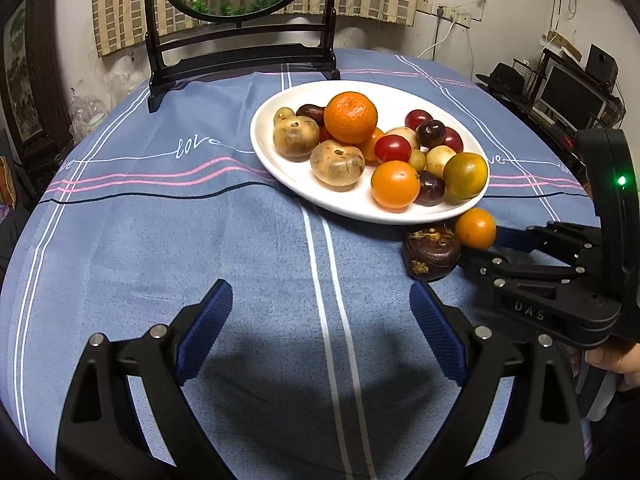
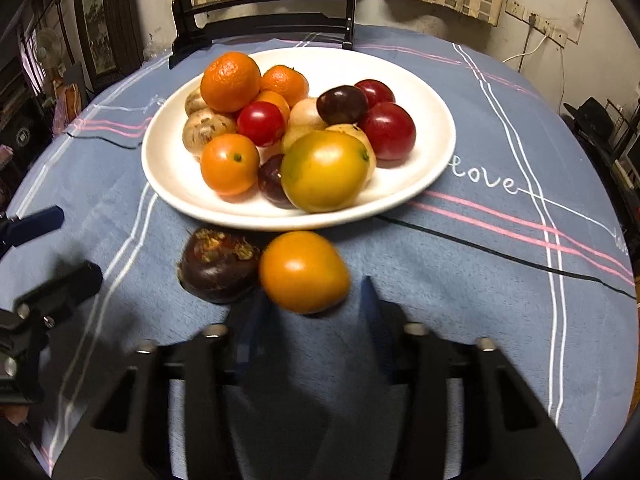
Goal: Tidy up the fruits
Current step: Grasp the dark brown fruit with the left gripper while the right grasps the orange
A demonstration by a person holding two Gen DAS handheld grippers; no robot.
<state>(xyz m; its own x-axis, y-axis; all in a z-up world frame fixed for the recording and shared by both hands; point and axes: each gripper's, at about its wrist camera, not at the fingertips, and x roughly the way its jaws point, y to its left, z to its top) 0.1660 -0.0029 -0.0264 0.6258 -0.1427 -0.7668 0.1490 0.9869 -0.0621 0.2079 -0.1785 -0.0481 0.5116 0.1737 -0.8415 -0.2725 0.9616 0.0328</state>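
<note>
Left gripper [image 1: 320,328]: jaws spread wide, blue ribbed pads [image 1: 208,330] over bare cloth, nothing between them.
Right gripper [image 2: 312,320]: jaws partly closed around the near side of the loose orange; its blue pads [image 2: 374,320] are blurred, and whether they press on the fruit cannot be told.
Loose orange [image 2: 304,272]: small, smooth, glossy, yellow-orange, slightly blurred; it lies on the cloth right at the right gripper's fingertips, just short of the plate's near rim. From the left gripper it sits ahead and far to the right [image 1: 475,229].
Dark fruit [image 2: 218,266]: round, deep purple-brown, with a rough tan crusty top; it lies just left of the loose orange, touching it, ahead-left of the right gripper and ahead-right of the left one [image 1: 432,252].
Plate [image 2: 420,92]: white, oval, beyond both loose fruits, straight ahead of the right gripper.
Plate contents: a big pebbly mandarin [image 2: 230,82] on top at the far left, smaller oranges, shiny red and dark purple round fruits, pale brown speckled ones, and a large yellow-green fruit [image 2: 324,170] at the near edge.
Cloth [image 1: 160,240]: blue with white, pink and dark stripes and "love" script.
Stand [image 1: 240,52]: black frame at the far edge, beyond the plate.
</note>
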